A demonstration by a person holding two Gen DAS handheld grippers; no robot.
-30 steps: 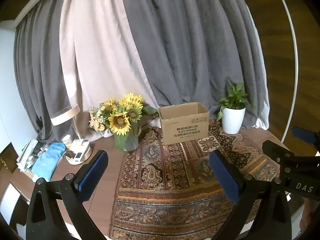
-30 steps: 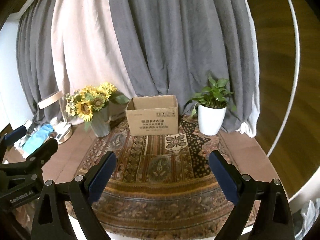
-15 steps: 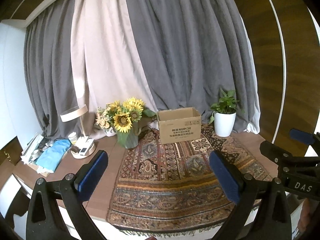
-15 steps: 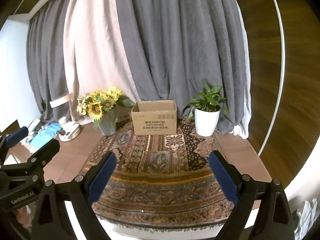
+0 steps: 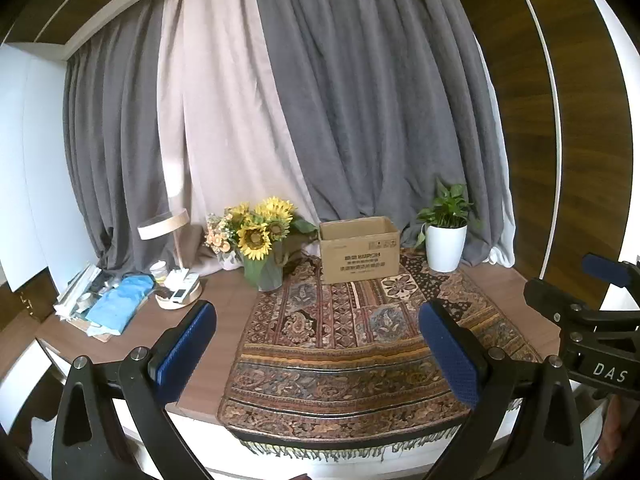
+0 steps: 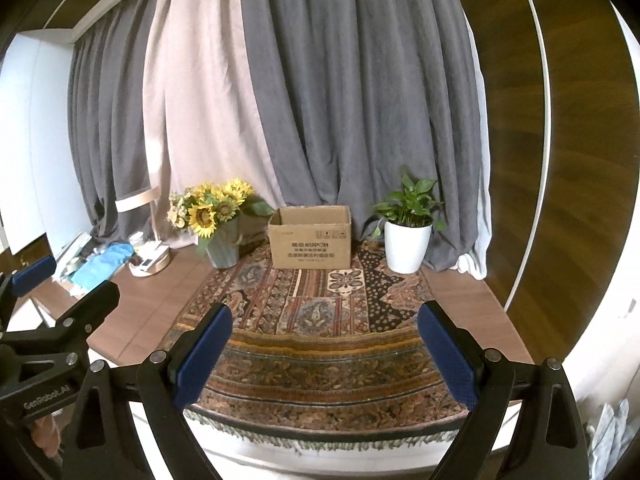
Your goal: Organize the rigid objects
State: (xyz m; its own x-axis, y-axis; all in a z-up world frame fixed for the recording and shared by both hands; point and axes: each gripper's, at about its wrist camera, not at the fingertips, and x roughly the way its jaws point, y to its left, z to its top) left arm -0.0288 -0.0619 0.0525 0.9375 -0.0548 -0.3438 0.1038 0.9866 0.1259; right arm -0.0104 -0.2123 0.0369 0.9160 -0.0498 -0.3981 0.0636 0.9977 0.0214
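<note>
Both claws stand wide apart with nothing between their blue pads: the left claw [image 5: 316, 346] and the right claw [image 6: 325, 346] hang side by side over the near edge of the patterned rug [image 6: 320, 320]. Straight ahead of them, well apart, the open cardboard box [image 6: 310, 242] sits on the surface [image 6: 160, 296], between the sunflower vase [image 6: 222, 246] and the potted plant [image 6: 407, 246].

both wrist views look forward and slightly downward from off the surface's [image 5: 224, 300] near edge, well back from the cardboard box [image 5: 360, 250]; the right view sits beside the left; both share the patterned rug [image 6: 320, 320], box and curtains [image 6: 340, 100]
</note>
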